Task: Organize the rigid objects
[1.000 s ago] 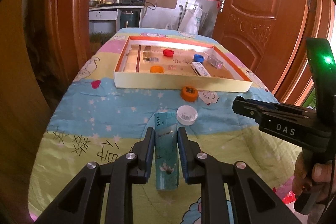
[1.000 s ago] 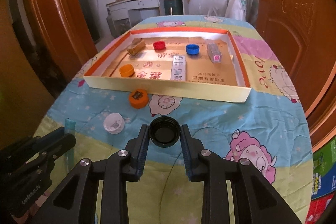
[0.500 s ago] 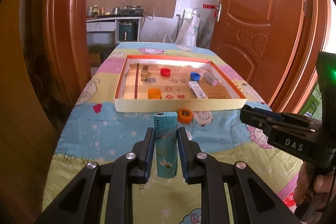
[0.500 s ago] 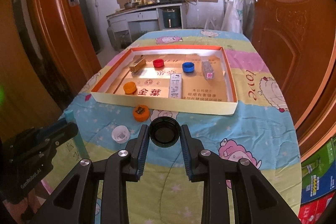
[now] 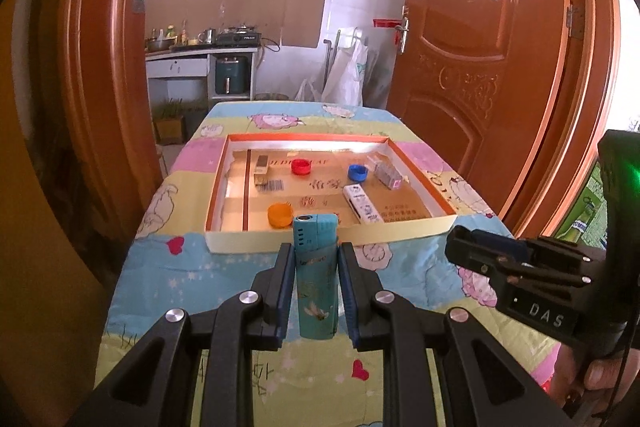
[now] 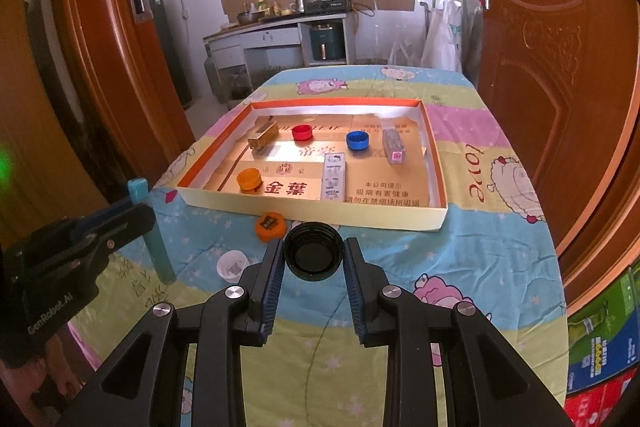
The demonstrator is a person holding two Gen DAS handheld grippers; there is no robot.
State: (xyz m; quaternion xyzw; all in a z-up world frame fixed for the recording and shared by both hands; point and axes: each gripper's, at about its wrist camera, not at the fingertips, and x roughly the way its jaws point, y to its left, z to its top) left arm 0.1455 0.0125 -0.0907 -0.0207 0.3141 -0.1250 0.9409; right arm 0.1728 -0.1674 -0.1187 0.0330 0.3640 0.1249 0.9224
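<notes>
My left gripper (image 5: 314,255) is shut on a teal lighter (image 5: 315,275), held upright above the quilt-covered table, in front of the shallow cardboard tray (image 5: 320,238). My right gripper (image 6: 313,251) is shut on a black bottle cap (image 6: 313,251), its hollow side facing me, also short of the tray (image 6: 312,213). In the tray lie an orange cap (image 6: 249,179), a red cap (image 6: 301,133), a blue cap (image 6: 357,140), a white box (image 6: 334,175), a clear pack (image 6: 392,146) and a gold box (image 6: 263,137). The left gripper with the lighter (image 6: 150,227) shows at the left of the right wrist view.
An orange cap (image 6: 271,225) and a white cap (image 6: 232,265) lie on the quilt before the tray. Wooden doors stand on both sides. A kitchen counter lies beyond the table's far end. Coloured cartons (image 6: 604,339) sit on the floor at right.
Both grippers have risen with their loads, so the table and tray look lower and farther. The lighter left the quilt; its top now overlaps the tray's front wall.
</notes>
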